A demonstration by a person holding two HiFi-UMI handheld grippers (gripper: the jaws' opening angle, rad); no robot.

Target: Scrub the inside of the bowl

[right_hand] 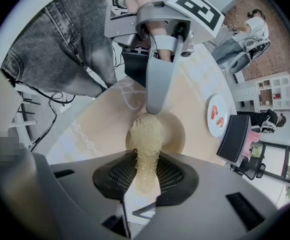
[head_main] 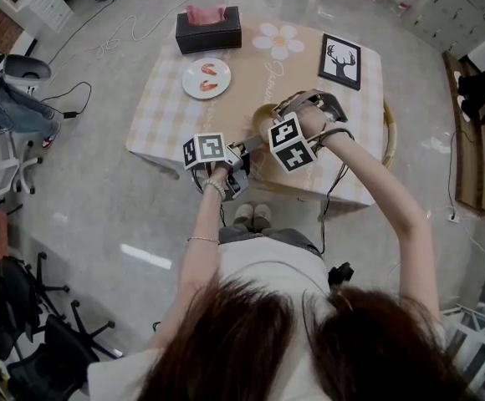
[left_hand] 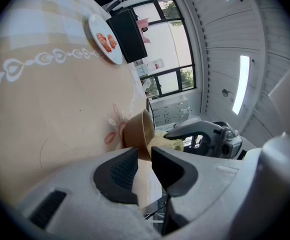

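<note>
bowl (left_hand: 135, 131), brown and shallow, stands on the table (head_main: 226, 107) near its front edge, beside a pink flower print on the beige cloth. left gripper (left_hand: 144, 156) has its jaws drawn almost together, with only the bowl's thin wall between them: one pad lies on the outside, the other inside, so the rim is pinched on the side nearest the person. in the right gripper view that same gripper's grey jaw reaches down over the bowl's far rim.

right gripper (right_hand: 145, 181) is clenched on a pale yellow mesh scrubber (right_hand: 146, 139). the narrow tail of the mesh runs down between the two dark ribbed pads, and the bunched head sticks out past the fingertips into the bowl's hollow, touching the inner surface close to where the left jaw grips. from the head view the two grippers meet over the bowl, the right one coming from above and the left one from the person's side.

farther back on the table lie a white plate (head_main: 206, 78) with pink pieces of food, a black tissue box (head_main: 208, 32) and a framed deer picture (head_main: 340, 60), all well apart from the bowl.
</note>
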